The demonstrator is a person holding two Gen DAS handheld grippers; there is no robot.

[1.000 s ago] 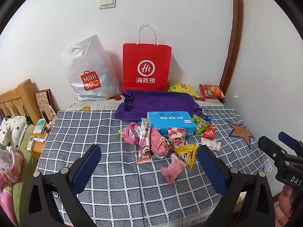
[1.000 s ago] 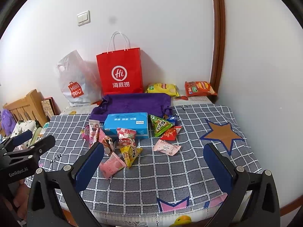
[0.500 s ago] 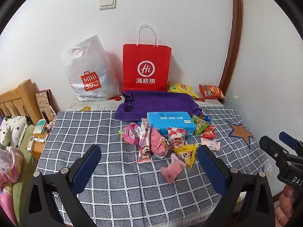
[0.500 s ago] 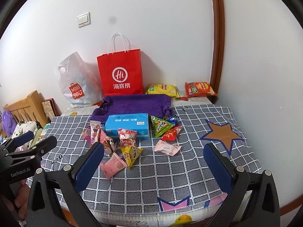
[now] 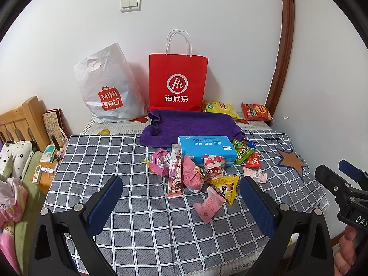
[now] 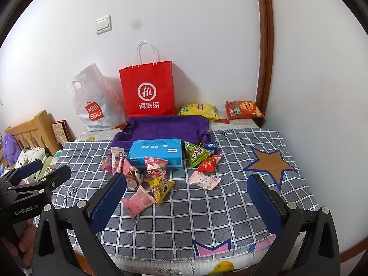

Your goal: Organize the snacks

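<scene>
Several small snack packets lie in a loose pile on the checked tablecloth, in front of a blue box; the pile and box also show in the right wrist view. A pink packet lies nearest me. A purple towel lies behind the box. My left gripper is open and empty, held above the table's near edge. My right gripper is open and empty, also near the front edge, to the right of the left one.
A red paper bag and a white plastic bag stand against the back wall. A yellow chip bag and an orange chip bag lie at the back right. A wooden bed frame is at left.
The right wrist view has shifted slightly, with the scene sliding a little down and right. The left gripper has barely moved. Both grippers stay open.
</scene>
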